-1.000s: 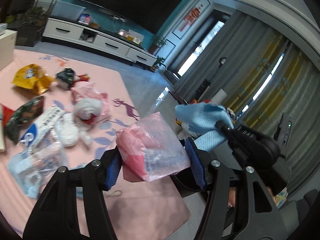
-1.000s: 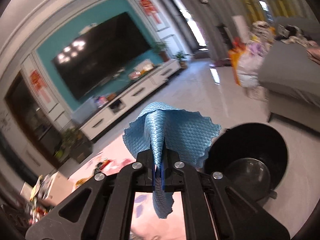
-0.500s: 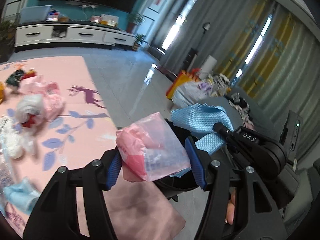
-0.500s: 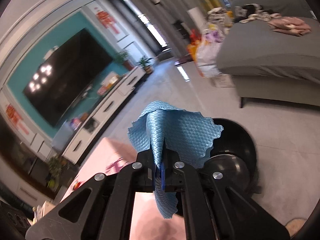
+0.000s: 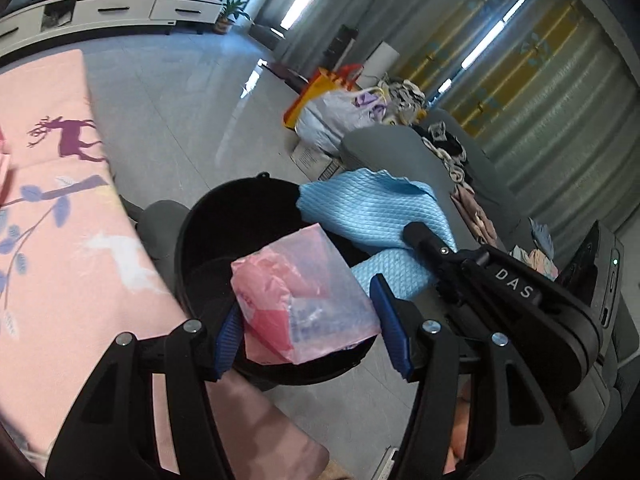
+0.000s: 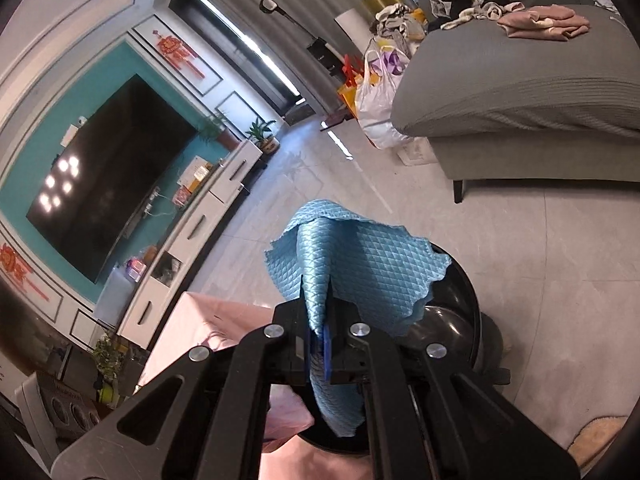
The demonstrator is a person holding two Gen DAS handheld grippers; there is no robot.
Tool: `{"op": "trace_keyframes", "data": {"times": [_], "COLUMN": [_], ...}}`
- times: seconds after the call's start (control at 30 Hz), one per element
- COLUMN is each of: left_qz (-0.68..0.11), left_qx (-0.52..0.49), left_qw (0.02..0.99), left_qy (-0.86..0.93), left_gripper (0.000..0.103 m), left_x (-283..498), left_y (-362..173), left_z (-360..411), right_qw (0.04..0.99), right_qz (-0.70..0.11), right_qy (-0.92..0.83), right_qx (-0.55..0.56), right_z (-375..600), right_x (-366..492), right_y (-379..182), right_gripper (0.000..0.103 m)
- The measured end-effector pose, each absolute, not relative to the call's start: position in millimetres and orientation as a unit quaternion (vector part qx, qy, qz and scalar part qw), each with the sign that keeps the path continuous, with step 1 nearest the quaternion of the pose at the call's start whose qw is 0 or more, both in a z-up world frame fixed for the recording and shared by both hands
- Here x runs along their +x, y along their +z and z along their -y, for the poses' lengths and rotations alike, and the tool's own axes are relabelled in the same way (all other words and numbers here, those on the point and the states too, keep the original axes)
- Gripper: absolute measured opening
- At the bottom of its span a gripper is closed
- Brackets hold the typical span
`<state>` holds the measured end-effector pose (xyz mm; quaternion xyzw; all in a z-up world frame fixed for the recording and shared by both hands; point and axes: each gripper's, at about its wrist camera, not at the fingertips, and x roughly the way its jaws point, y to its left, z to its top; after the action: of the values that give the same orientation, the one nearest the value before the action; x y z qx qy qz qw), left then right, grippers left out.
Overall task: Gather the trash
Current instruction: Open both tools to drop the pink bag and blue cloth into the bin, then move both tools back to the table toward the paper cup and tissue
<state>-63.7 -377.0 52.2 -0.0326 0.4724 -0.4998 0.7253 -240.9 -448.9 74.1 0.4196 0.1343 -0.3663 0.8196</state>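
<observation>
My left gripper [image 5: 310, 334] is shut on a crumpled pink plastic bag [image 5: 296, 304], held between its blue pads right over the open black bin [image 5: 240, 216]. To its right my right gripper [image 5: 416, 232] is shut on a light blue quilted cloth [image 5: 372, 216] that hangs over the bin's far rim. In the right wrist view the right gripper [image 6: 320, 332] pinches the blue cloth [image 6: 360, 264] in a fold. The black bin [image 6: 460, 300] lies just below and beyond it, and the pink bag [image 6: 284, 420] shows at the lower left.
The bin stands on grey floor tiles beside the edge of a pink patterned mat [image 5: 48, 208]. A grey sofa [image 6: 520, 92] piled with clothes is to the right. Full plastic bags [image 5: 340, 116] sit beside it. A white TV cabinet [image 5: 120, 8] lines the far wall.
Both grippers swung away from the litter on the pink mat and sank toward the black bin, which is now directly under the pink bag and the cloth. Both grips are unchanged.
</observation>
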Motion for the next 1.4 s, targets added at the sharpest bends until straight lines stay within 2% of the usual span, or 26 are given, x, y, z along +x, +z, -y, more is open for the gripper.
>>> {"op": "trace_keyframes", "data": {"times": [0.1, 0.2, 0.27, 0.3, 0.43, 0.57, 0.83, 1.07, 1.23, 1.4], "left_qz": [-0.478, -0.487, -0.484, -0.483, -0.494, -0.474, -0.412, -0.354, -0.379, -0.439], "left_qx": [-0.032, -0.04, -0.048, -0.055, -0.066, -0.069, -0.068, -0.146, -0.194, -0.194], "left_qw": [0.72, 0.707, 0.708, 0.708, 0.709, 0.743, 0.859, 0.917, 0.905, 0.877], "left_qy": [-0.502, -0.511, -0.512, -0.512, -0.499, -0.468, -0.296, -0.108, -0.001, 0.028], "left_gripper": [0.065, 0.078, 0.089, 0.094, 0.096, 0.098, 0.1, 0.1, 0.1, 0.1], "left_x": [-59.8, -55.2, -52.1, -50.8, -46.8, -45.5, -34.0, -21.4, -8.5, 5.5], "left_y": [46.1, 41.9, 41.1, 41.2, 47.2, 70.4, 117.3, 132.6, 111.7, 68.1], "left_z": [385.5, 389.9, 390.2, 389.0, 376.5, 338.4, 193.2, 29.4, -58.9, -80.9], "right_qw": [0.812, 0.808, 0.803, 0.805, 0.806, 0.82, 0.862, 0.896, 0.911, 0.903], "right_qz": [-0.147, -0.153, -0.145, -0.139, -0.129, -0.129, -0.141, -0.199, -0.264, -0.33], "right_qy": [-0.379, -0.385, -0.384, -0.382, -0.385, -0.367, -0.298, -0.202, -0.128, -0.048], "right_qx": [0.419, 0.42, 0.431, 0.433, 0.43, 0.421, 0.385, 0.341, 0.289, 0.271], "right_z": [451.1, 452.3, 453.2, 453.0, 447.9, 438.1, 394.7, 332.6, 275.5, 224.7], "right_x": [-239.4, -240.3, -245.6, -248.4, -254.6, -249.2, -212.0, -144.4, -88.1, -39.7], "right_y": [70.0, 67.8, 68.7, 70.3, 80.3, 94.2, 124.5, 141.6, 138.2, 114.8], "right_gripper": [0.009, 0.017, 0.035, 0.038, 0.058, 0.067, 0.078, 0.08, 0.08, 0.077]}}
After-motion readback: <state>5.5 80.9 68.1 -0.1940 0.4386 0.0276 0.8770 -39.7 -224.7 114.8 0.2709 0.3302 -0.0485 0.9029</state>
